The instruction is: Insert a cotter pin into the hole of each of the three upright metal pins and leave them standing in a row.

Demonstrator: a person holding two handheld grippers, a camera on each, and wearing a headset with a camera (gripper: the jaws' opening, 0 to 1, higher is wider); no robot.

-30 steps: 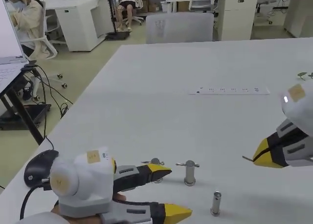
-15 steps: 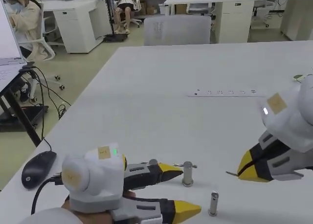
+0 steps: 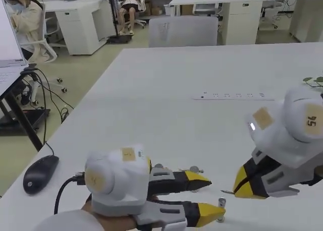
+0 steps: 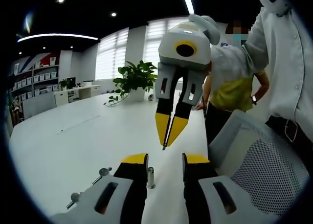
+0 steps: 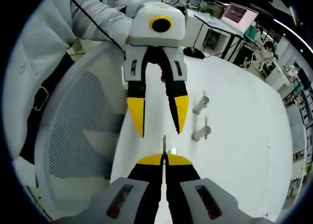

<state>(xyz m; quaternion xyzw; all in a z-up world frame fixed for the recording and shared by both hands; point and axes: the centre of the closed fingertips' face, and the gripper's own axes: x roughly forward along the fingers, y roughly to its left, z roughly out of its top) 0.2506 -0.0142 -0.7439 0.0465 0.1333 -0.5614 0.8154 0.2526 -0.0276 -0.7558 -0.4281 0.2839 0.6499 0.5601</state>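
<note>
Silvery cotter pin (image 5: 164, 145) juts lengthwise from the clenched right tongs (image 5: 164, 158), tip near the upright metal pin (image 4: 151, 177) standing between the spread left tongs (image 4: 165, 160).

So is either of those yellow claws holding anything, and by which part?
The right gripper pinches a cotter pin by one end, the rest poking out past its jaws. The left gripper is open, holding nothing.

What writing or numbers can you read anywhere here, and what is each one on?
"54": tan sticker on the body of the right gripper, which pinches a cotter pin.
Tan stickers on the left gripper: marks too blurred to read.
Screen in the right gripper view: too small to read.
</note>
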